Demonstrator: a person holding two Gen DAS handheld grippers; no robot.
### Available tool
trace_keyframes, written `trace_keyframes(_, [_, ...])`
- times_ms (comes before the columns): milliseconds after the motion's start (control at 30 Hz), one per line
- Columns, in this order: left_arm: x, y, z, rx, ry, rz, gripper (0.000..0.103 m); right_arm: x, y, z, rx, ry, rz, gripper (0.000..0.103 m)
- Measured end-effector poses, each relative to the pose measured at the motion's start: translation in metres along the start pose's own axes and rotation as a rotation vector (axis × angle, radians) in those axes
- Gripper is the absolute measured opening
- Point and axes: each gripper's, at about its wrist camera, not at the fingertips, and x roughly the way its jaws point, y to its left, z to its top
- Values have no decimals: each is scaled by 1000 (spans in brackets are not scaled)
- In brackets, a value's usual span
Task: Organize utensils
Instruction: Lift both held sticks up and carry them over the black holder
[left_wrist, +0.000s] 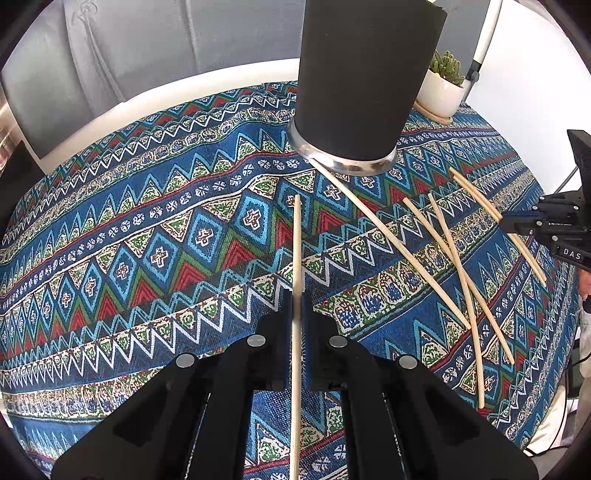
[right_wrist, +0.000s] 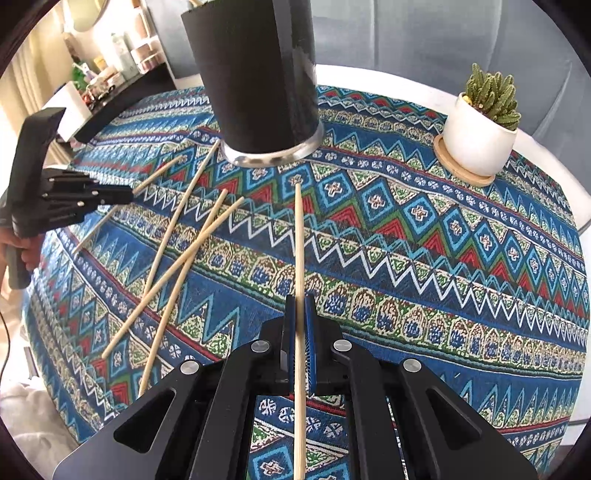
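While each gripper (left_wrist: 296, 306) (right_wrist: 300, 314) is closed on one chopstick (left_wrist: 296, 243) (right_wrist: 299, 240), the light, stiff, thin sticks probably pivot easily; mid-length holds seem steadiest.

White capital letters "DAS" stand on the black plastic body of the right gripper (left_wrist: 517, 225), seen at the right edge of the left wrist view; any further letters are cut off. Nothing else is legible.
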Motion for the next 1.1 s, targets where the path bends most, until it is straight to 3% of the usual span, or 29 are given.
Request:
trace_keyframes(600, [-9,17,-3,-22,3,4,5,5,4,-5,8,30,10,5])
trace_keyframes(833, [-24,25,10,-43,-37,8,5,-22,3,-4,18,-33,23,5])
trace_keyframes(1100, [-66,42,37,-83,-138,18,5,-89,-11,16,55,-229,24,5])
